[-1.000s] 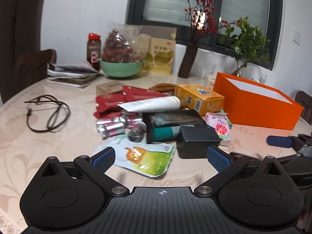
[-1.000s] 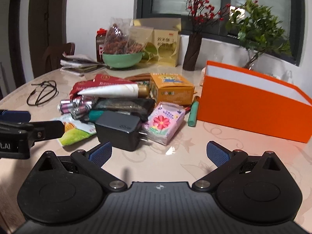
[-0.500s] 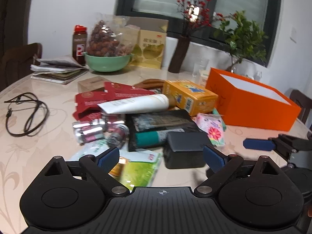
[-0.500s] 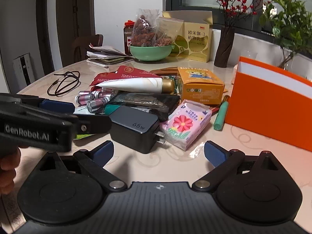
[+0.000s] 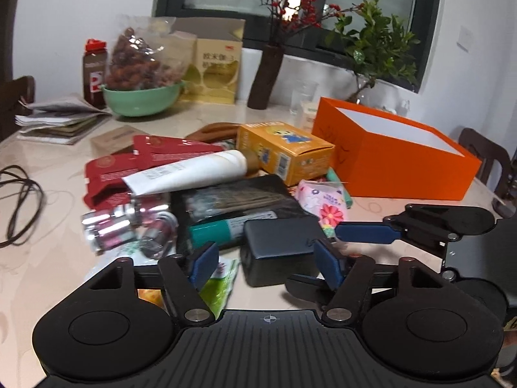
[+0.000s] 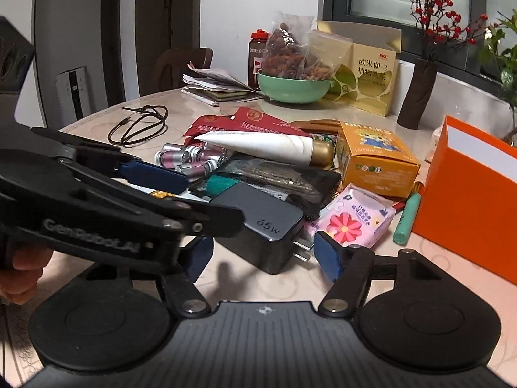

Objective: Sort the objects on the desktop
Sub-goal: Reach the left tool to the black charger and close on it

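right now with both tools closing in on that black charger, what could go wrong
Both tools, left tool and right tool, crowd the black charger, so they may collide. The charger's prongs point toward the pink tissue pack and could snag it. Nudging the pile might roll the white tube off the dark pouch.

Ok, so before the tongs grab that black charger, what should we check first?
1. Left tongs open: ok, both blue pads apart.
2. Right tongs open: ok.
3. Charger lined up: ok, it lies just ahead of both tongs.
4. Only one tongs going in: not ok, the two crowd the same charger.
5. Charger free to lift: cannot tell, its far end touches the pile and the tissue pack lies against it.
6. Orange box open for dropping things: ok, top is open.
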A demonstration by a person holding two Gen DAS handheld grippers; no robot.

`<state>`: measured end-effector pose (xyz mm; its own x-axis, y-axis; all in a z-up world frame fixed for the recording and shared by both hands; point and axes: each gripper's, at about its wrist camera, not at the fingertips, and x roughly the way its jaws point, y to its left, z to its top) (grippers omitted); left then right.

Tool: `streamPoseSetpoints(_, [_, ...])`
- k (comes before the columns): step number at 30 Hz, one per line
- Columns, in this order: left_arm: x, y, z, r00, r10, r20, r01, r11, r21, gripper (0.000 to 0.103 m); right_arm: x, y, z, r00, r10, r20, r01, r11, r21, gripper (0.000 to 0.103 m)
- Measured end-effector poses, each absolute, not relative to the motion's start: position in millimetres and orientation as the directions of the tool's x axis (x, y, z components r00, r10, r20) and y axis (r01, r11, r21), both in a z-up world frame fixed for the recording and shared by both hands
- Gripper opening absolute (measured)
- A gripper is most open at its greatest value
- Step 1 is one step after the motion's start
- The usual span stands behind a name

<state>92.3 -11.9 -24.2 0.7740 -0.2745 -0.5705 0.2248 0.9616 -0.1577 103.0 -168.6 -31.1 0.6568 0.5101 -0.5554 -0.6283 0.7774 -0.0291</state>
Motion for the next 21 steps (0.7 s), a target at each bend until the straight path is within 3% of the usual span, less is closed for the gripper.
streamPoseSetpoints(6, [111,-13,-28,0.74,-0.324,-0.589,0.243,0.946,-0.215,0.067,112,-174,-31,0.651,0.531,-0.542,-0.65,0.759,-0.038,0.07])
streamPoseSetpoints(10, [115,-15,-30,0.74,-0.328,-0.587,0.237,0.944,-0.229,0.066,117,-172,-35,0.62,0.551,-0.558,-0.676,0.737,-0.023,0.062])
streamPoseSetpoints(17, [110,-18,-31,0.749,-0.32,-0.58,0.235,0.947,-0.219,0.064,116,-171,-35,0.611,0.559,-0.561,-0.685,0.728,-0.02,0.064])
streamPoseSetpoints(18, [111,-17,-31,0.75,-0.322,-0.578,0.238,0.946,-0.218,0.065,117,-171,-35,0.609,0.561,-0.561,-0.686,0.727,-0.018,0.064])
streamPoseSetpoints(21, [112,-18,-35,0.764,-0.291,-0.576,0.193,0.955,-0.227,0.091,117,-170,-37,0.61,0.566,-0.554,-0.689,0.724,-0.018,0.066])
